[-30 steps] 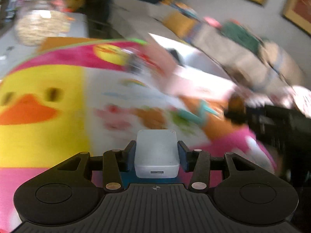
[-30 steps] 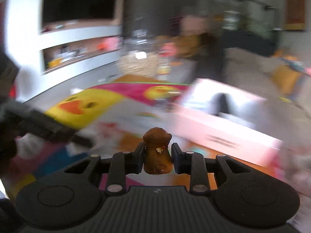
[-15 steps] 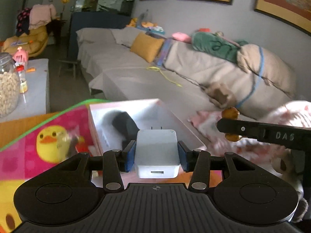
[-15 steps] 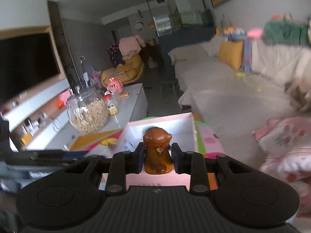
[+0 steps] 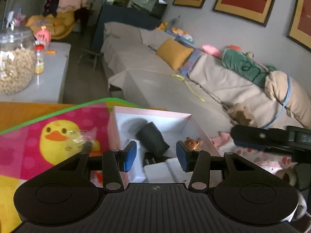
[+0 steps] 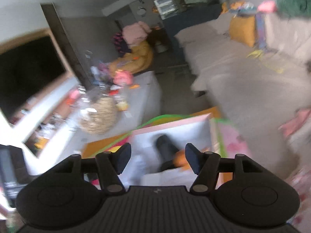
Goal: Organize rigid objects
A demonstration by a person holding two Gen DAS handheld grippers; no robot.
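Observation:
A pink box (image 5: 151,112) with a white inside lies on the play mat. In it are a black cylinder (image 5: 152,141), a white charger (image 5: 159,171) and a brown animal figurine (image 5: 191,143). My left gripper (image 5: 156,151) hangs over the box, open, with nothing between its blue pads; the charger lies below them. From the right, my right gripper (image 5: 239,136) reaches toward the box rim. In the blurred right wrist view, the right gripper (image 6: 157,155) is over the box (image 6: 171,125) with its jaws opening and nothing between them. The figurine (image 6: 180,159) is an orange blur beside the black cylinder (image 6: 165,149).
The duck-print play mat (image 5: 54,136) spreads to the left. Behind it a white low table (image 5: 50,77) carries a glass jar of snacks (image 5: 13,66). A beige sofa (image 5: 155,73) with cushions and bedding runs along the right. A television (image 6: 29,71) is at the far left.
Both grippers swung from the mat to above the box. The charger left the left jaws and lies in the box. The right jaws opened and the figurine dropped in.

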